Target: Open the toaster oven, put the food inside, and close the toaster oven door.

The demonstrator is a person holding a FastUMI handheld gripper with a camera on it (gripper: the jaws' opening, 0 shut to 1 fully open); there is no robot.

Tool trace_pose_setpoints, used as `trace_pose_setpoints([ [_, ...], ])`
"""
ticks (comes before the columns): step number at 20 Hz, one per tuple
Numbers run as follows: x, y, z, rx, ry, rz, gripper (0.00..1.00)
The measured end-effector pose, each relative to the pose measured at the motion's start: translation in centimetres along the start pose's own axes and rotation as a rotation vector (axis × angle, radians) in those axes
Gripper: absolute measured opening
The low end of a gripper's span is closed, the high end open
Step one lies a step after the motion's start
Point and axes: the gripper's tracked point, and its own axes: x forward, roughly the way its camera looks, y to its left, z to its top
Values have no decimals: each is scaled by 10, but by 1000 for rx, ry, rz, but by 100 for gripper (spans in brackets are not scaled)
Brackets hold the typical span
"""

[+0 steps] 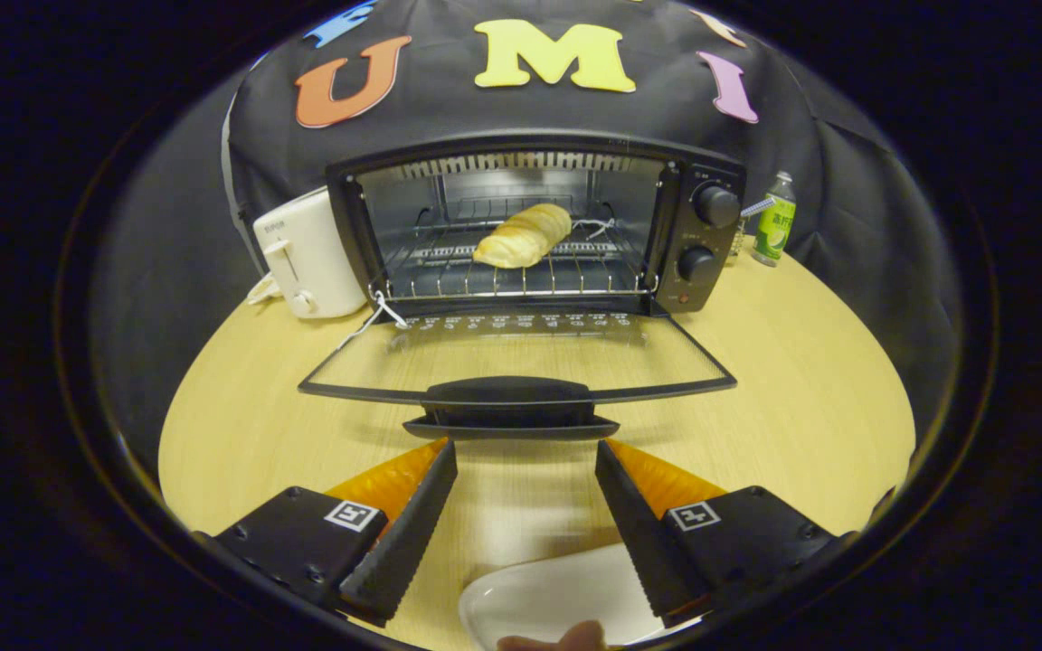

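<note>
closing the door looks like the step in hand, because the bread roll (522, 236) already lies on the wire rack (512, 271) inside the toaster oven (535, 226), well beyond the fingers.

the wooden surface (801, 362) carries everything. on it, far ahead of the fingers, stands the toaster oven with its cavity open toward the camera. its glass door (516, 357) is folded fully down, almost flat above the surface, between the oven and the fingers. the door handle (510, 398) is the part closest to the fingers, just ahead of their tips and centred between them.

the gripper (525, 457) is wide open and holds nothing; both fingers point at the handle but do not touch it, as far as i can judge.

to do this step well, i think the fingers should go low, under the handle edge, and then lift it in an arc up toward the oven, following the hinge. pushing straight forward could slide the whole oven back. a soft last push should seat the door.

smaller things: a white toaster (304, 258) stands touching or just beside the oven's left wall, and a green bottle (775, 221) near its right side, both away from the door's path. a white plate (557, 597), empty, lies under and between the fingers, and a fingertip (566, 637) shows at its near rim. a thin white string (376, 312) hangs at the left door hinge; it could get caught.
</note>
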Motion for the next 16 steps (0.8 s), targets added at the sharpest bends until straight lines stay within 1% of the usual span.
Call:
trace_pose_setpoints([
  [2, -5, 0, 16, 11, -39, -3, 100],
  [5, -11, 1, 35, -5, -87, -14, 100],
  [10, -16, 2, 82, -2, -219, 10, 100],
  [11, -15, -1, 88, 1, -223, -2, 100],
  [13, -14, -2, 104, 23, -252, 3, 100],
  [16, -33, -2, 123, 38, -312, 8, 100],
])
